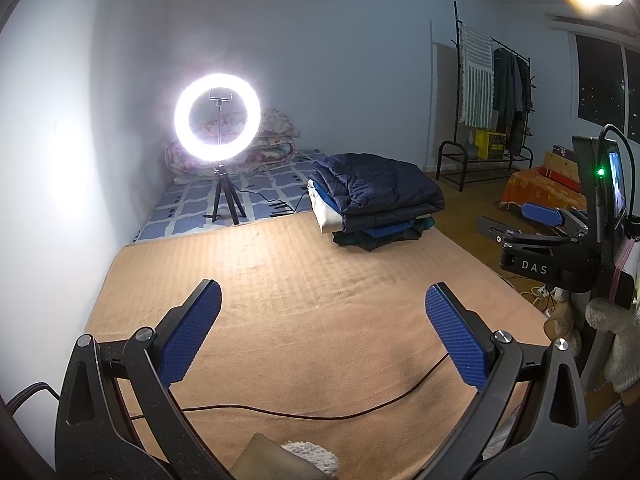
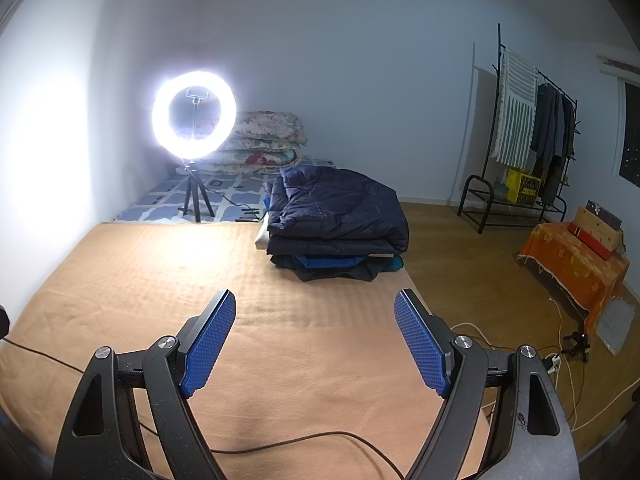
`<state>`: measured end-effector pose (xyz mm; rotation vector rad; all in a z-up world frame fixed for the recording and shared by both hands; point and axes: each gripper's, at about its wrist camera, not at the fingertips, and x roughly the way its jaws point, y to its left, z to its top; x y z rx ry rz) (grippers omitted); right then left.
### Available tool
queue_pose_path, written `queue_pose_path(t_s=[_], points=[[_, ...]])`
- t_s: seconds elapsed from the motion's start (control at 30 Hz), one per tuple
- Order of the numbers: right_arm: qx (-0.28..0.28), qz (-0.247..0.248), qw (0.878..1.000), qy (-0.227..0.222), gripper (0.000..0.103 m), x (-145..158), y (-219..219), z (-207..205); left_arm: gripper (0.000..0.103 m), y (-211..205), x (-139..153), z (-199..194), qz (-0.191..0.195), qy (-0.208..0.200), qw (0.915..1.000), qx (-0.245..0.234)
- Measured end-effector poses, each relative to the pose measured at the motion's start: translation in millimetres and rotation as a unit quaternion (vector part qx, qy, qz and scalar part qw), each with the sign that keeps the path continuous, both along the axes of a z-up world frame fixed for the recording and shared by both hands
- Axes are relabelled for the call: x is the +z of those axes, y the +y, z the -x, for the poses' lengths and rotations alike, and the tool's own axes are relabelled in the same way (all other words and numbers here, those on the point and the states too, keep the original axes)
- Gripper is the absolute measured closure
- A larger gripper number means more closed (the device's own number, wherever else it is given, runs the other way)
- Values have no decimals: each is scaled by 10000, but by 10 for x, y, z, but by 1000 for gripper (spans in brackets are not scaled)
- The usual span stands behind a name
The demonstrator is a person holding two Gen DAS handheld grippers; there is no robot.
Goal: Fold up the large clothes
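Observation:
A stack of folded clothes, topped by a dark navy quilted jacket [image 1: 380,192], sits at the far right of the tan blanket [image 1: 304,288]; it also shows in the right wrist view [image 2: 340,212]. My left gripper [image 1: 322,300] is open and empty, above the bare blanket. My right gripper [image 2: 316,308] is open and empty, above the blanket [image 2: 160,272], short of the stack. The right gripper also shows at the right edge of the left wrist view [image 1: 544,216].
A lit ring light on a tripod [image 1: 218,120] stands beyond the blanket on a blue patterned mattress [image 1: 256,188], before folded floral quilts [image 2: 264,140]. A black cable [image 1: 320,412] crosses the near blanket. A clothes rack [image 2: 528,132] and an orange-covered box [image 2: 576,264] stand right on the wooden floor.

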<state>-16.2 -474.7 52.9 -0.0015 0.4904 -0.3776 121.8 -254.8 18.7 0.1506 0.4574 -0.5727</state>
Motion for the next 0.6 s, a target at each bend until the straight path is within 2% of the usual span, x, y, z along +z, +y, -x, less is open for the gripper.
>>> queue_pose_path(t_s=[0.6], points=[[-14, 0, 10000, 17, 21, 0, -31, 27, 0, -10, -13, 12, 3, -38, 10000, 18]])
